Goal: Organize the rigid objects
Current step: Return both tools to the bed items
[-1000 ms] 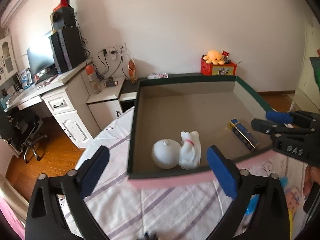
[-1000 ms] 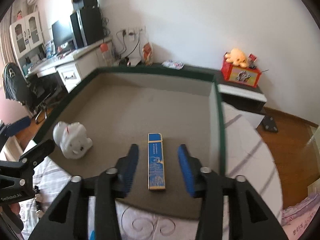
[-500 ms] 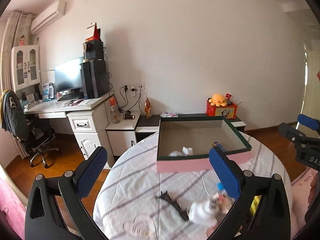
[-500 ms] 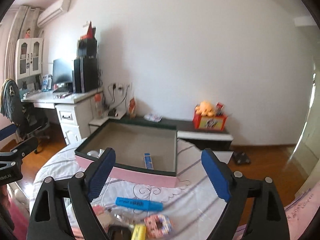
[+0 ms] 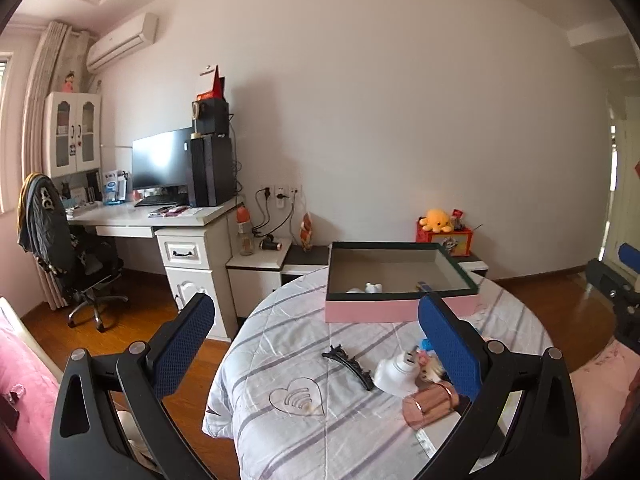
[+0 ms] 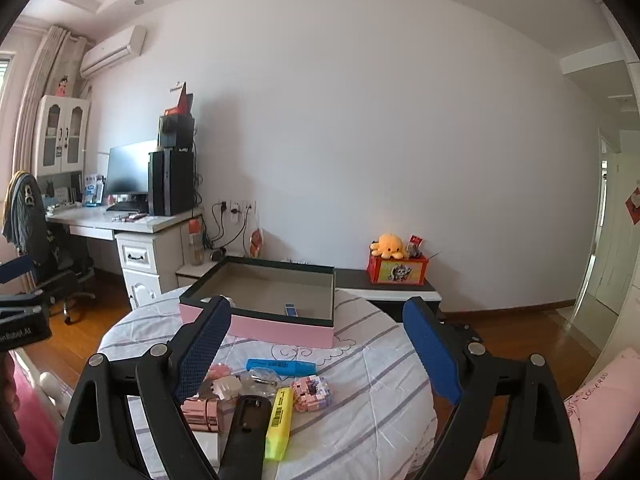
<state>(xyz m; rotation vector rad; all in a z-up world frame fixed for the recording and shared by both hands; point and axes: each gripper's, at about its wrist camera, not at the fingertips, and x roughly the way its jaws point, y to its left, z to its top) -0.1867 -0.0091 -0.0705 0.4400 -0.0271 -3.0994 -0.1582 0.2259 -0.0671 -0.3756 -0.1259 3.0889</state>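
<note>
Nearby, rectangular pink-sided box (image 6: 276,330)

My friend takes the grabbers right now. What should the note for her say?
Left gripper: open, holding nothing.
Right gripper: open, holding nothing; its jaws have just been opening.
Done: white toy and blue box lie in the pink tray.
Left, loose on the bed cover: blue marker, yellow highlighter, block toy, black hair clip, white plug, rose-gold tube.
</note>
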